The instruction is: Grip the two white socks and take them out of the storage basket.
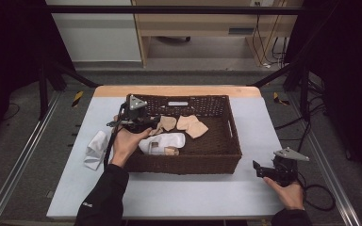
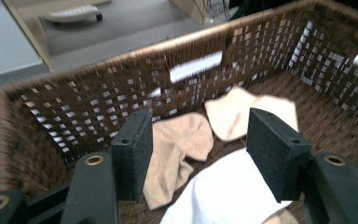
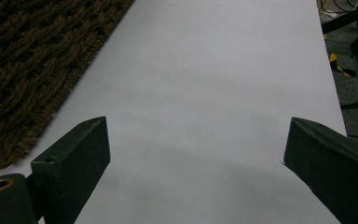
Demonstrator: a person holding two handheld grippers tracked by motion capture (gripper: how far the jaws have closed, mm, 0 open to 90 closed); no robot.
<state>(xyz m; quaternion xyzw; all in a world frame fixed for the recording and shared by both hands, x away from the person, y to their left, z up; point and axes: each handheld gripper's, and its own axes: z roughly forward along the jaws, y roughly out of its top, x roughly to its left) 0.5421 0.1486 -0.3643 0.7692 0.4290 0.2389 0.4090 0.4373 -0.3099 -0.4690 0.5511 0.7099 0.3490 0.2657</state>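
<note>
A brown wicker basket [image 1: 184,165] stands mid-table and holds a tan sock [image 1: 168,123], a paler beige sock [image 1: 193,126] and a white sock [image 1: 167,140]. My left gripper [image 1: 154,126] hangs open over the basket's left part, just above these socks, with nothing between its jaws. In the left gripper view the tan sock [image 2: 177,144] and the white sock [image 2: 228,191] lie below the open gripper [image 2: 200,135], and the beige sock [image 2: 242,114] lies beyond. My right gripper [image 1: 258,169] rests wide open [image 3: 196,140] at the table's front right, holding nothing.
A crumpled white cloth [image 1: 95,149] lies on the white table [image 1: 179,197] left of the basket. The basket's woven corner [image 3: 23,70] is to the left of the right gripper. Metal rails and cables run along the table's sides.
</note>
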